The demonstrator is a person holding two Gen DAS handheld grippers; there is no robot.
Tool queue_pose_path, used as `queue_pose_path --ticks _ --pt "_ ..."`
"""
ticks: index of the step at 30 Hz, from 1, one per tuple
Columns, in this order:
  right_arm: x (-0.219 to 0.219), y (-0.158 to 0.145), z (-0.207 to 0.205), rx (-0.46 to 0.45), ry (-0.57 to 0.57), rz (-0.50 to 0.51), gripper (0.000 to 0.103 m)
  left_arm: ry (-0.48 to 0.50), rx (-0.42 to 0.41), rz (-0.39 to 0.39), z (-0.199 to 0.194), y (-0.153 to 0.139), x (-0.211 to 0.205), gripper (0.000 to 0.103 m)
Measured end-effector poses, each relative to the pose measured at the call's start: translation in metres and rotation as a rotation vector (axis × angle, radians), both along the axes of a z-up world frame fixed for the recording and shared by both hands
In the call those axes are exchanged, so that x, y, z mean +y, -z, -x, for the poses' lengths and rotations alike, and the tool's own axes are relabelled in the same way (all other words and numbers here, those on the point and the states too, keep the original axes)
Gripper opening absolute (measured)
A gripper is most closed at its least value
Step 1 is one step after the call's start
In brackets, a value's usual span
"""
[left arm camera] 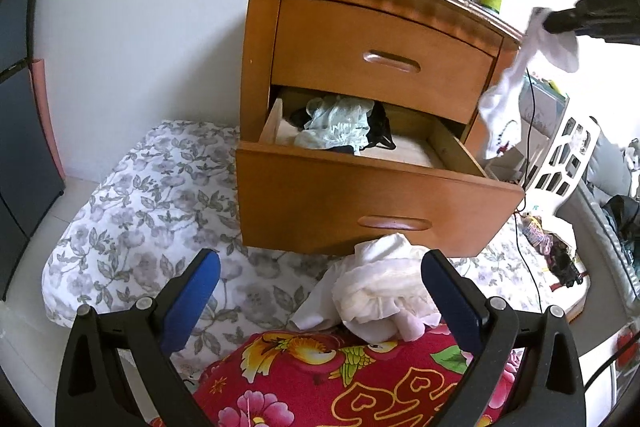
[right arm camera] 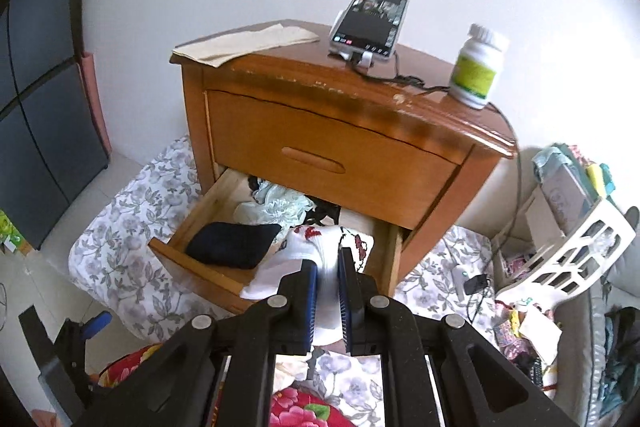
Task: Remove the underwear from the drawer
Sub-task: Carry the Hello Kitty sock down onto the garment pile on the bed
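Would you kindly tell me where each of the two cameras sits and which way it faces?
Left wrist: sits on the left gripper, low, facing the wooden nightstand; its blue-padded fingers stand open over the crumpled white garment pile.
Right wrist: sits on the right gripper, higher, looking down at the open lower drawer; its fingers are shut on the white patterned garment.
Shared: nightstand, drawer, the green-labelled white bottle, and each view shows the other gripper.
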State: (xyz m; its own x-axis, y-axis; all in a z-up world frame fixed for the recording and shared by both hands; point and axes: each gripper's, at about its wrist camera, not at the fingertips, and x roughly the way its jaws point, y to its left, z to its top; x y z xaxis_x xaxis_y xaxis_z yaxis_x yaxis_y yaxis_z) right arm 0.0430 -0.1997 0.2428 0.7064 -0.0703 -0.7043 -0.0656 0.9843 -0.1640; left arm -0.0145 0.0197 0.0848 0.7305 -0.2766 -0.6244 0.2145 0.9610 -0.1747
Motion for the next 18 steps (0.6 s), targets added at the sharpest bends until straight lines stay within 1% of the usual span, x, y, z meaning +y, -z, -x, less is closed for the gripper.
queue_pose_path --ticks 9,13,18 --pt "-0.005 -0.027 0.047 -0.038 0.015 0.019 0.011 -0.020 -0.020 -0.004 0.014 -0.021 0.008 0.101" --pt "-0.011 -0.029 0.061 -0.034 0.031 0.017 0.011 -0.021 -0.020 -0.004 0.019 -0.028 0.009 0.101" --pt "-0.019 -0.022 0.072 -0.020 0.054 -0.005 0.011 -0.031 -0.017 -0.010 0.024 -0.034 0.010 0.101"
